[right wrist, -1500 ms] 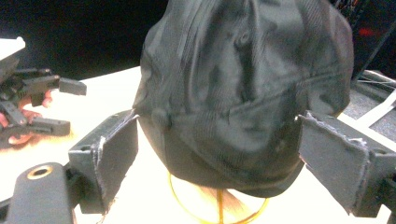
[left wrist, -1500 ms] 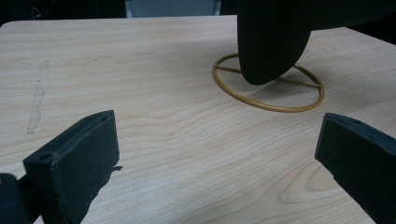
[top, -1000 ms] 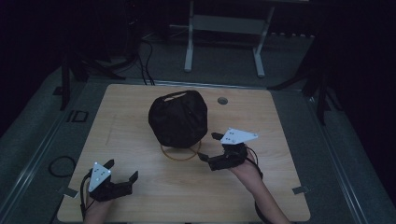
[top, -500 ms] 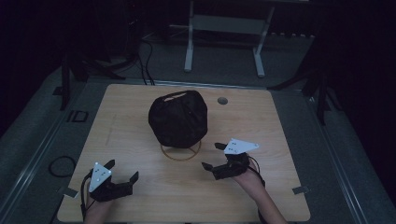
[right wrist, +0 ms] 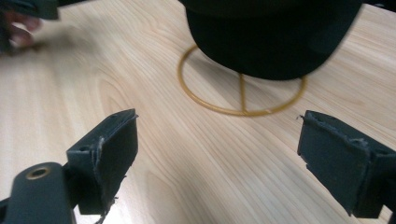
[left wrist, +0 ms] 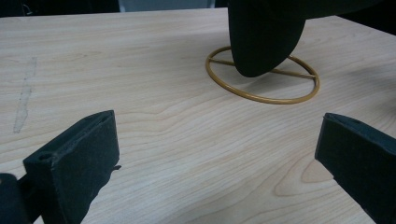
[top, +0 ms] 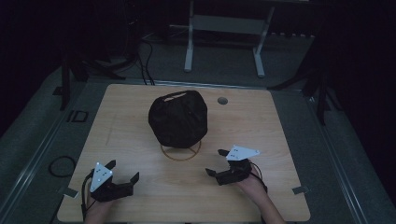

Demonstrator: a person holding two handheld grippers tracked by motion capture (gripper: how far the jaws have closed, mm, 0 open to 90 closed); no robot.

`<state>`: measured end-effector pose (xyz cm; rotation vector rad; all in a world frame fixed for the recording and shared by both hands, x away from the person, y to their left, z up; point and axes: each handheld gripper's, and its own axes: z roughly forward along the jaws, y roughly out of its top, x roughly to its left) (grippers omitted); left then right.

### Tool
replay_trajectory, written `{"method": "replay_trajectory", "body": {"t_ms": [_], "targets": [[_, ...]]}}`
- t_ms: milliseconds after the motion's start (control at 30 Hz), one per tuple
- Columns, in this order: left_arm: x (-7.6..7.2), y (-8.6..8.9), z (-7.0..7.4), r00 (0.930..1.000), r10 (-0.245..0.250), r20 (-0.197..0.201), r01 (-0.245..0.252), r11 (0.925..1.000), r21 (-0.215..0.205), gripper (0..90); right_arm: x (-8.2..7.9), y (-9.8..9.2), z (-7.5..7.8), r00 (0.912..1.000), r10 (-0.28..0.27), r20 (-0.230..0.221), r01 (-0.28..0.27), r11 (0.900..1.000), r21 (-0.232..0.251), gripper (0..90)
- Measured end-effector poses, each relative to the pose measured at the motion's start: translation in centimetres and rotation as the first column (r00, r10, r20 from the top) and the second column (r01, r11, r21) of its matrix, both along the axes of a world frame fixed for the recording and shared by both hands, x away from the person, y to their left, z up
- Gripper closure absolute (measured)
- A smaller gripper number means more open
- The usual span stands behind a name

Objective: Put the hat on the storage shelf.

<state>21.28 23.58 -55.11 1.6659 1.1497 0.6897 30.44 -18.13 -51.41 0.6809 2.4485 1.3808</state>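
A black cap (top: 178, 118) sits on a gold wire stand (top: 180, 151) at the middle of the wooden tabletop (top: 289, 135). The left claw (top: 122, 172) rests at the near left, spread wide and empty. The right claw (top: 217, 163) sits near right of the stand, also wide and empty, well apart from the cap.

Worktop (top: 130, 140) was pale matt wood grain, cap (top: 178, 117) was matt black cloth, stand ring (left wrist: 262, 74) was glossy brass-toned metal, fingers (right wrist: 105, 156) were rough black foam.
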Motion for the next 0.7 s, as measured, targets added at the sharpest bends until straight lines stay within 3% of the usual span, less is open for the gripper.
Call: {"method": "replay_trajectory", "body": {"t_ms": [233,700], "targets": [[0.0,-0.1,-0.1,1.0,-0.001,-0.005,0.001,1.0,0.005,0.4,-0.7,-1.1,-1.3,0.9999,-0.014,-0.003,0.014,0.999,-0.034,12.1],[0.1,-0.1,-0.2,0.9999,-0.002,-0.01,0.002,1.0,0.003,0.4,-1.3,-3.6,-2.9,0.9987,-0.046,-0.023,0.045,0.998,-0.035,12.1]]}}
